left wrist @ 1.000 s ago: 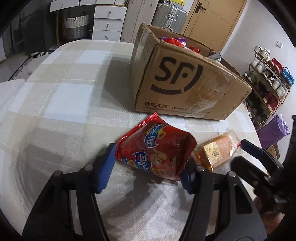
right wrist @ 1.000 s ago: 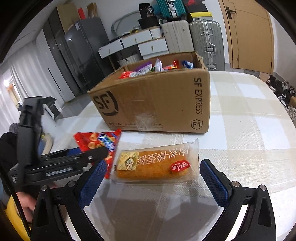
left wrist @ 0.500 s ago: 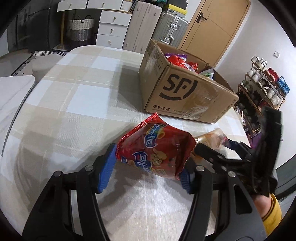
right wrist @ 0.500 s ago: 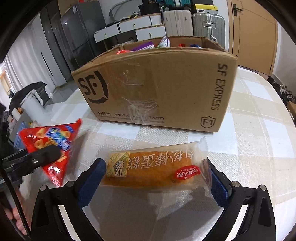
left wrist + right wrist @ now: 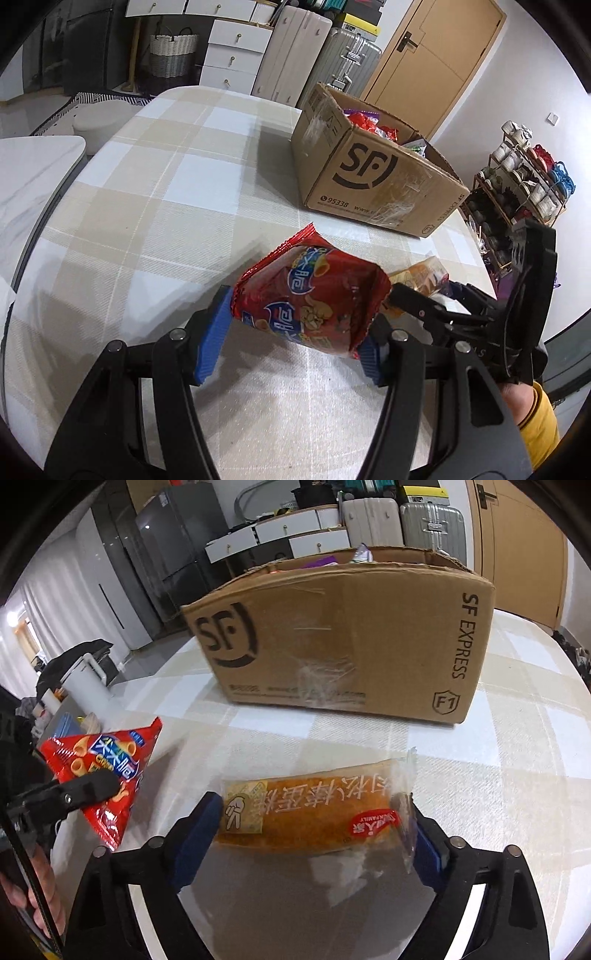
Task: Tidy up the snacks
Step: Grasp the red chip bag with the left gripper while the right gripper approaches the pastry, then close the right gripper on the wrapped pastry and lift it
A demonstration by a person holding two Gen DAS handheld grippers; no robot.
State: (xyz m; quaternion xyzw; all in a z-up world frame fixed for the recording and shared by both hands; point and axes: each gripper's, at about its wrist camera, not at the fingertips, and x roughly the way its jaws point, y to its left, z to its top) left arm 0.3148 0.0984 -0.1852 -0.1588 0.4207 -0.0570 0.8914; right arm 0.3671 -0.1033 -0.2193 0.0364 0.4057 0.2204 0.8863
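left tool (image 5: 291, 339) grips chip bag (image 5: 314, 302) aloft | right tool (image 5: 314, 834) clamps cake pack (image 5: 310, 812)

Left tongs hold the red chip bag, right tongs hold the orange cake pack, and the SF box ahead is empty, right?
Not quite: the SF box is not empty; the left wrist view shows snack packets inside. The rest stands: left tongs hold the red chip bag, right tongs hold the cake pack.

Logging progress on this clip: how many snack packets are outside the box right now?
2: the red snack bag in the left tongs, the wrapped cake in the right tongs. The cardboard box could hide others.
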